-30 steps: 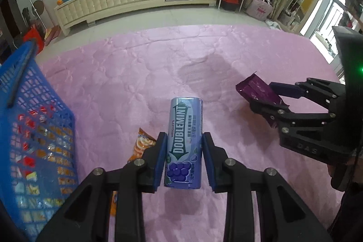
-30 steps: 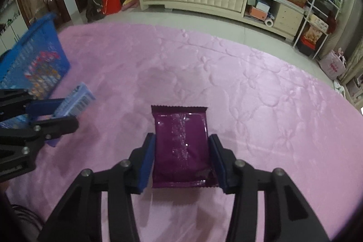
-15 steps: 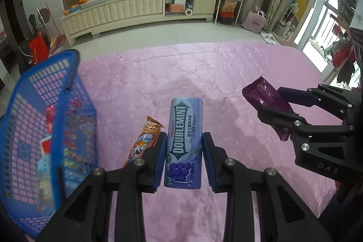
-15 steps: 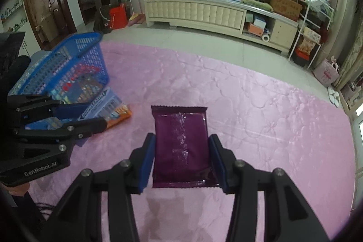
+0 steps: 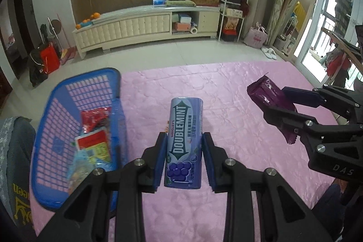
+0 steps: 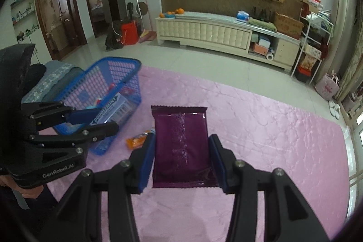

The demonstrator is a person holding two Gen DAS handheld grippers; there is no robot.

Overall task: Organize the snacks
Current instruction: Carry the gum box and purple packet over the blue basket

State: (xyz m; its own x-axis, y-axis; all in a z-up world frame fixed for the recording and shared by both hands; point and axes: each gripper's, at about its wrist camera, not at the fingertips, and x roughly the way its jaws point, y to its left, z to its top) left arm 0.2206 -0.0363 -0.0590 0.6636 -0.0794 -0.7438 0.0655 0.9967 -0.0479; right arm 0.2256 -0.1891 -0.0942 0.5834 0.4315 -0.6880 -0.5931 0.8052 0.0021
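- Snacks are split three ways here: some already lie in the blue basket (image 5: 56,128), two are held up clear of the pink quilted cover (image 6: 272,128), and one orange packet (image 6: 138,140) lies on that cover just beside the basket.
- The left gripper (image 5: 183,158) is clamped narrowly on a Doublemint tin (image 5: 185,142), pads pressing its long sides, so the label faces up and the tin juts forward, ready to tip in.
- The right gripper (image 6: 181,162) is closed wider on a flat purple packet (image 6: 181,142), pinched by its side edges near the lower seam, so it stays flat rather than crumpling.
- The basket sits at the left edge of the cover, open top reachable by both hands; judged from this, dropping the two held items is the step in hand.
- Count: one basket, one tin, one purple packet, one orange packet, two grippers.
- Inside the basket I make out a red bag (image 5: 95,117) and a red-and-yellow pack (image 5: 95,144); a bluish wrapper may lie below; the exact number is unclear.
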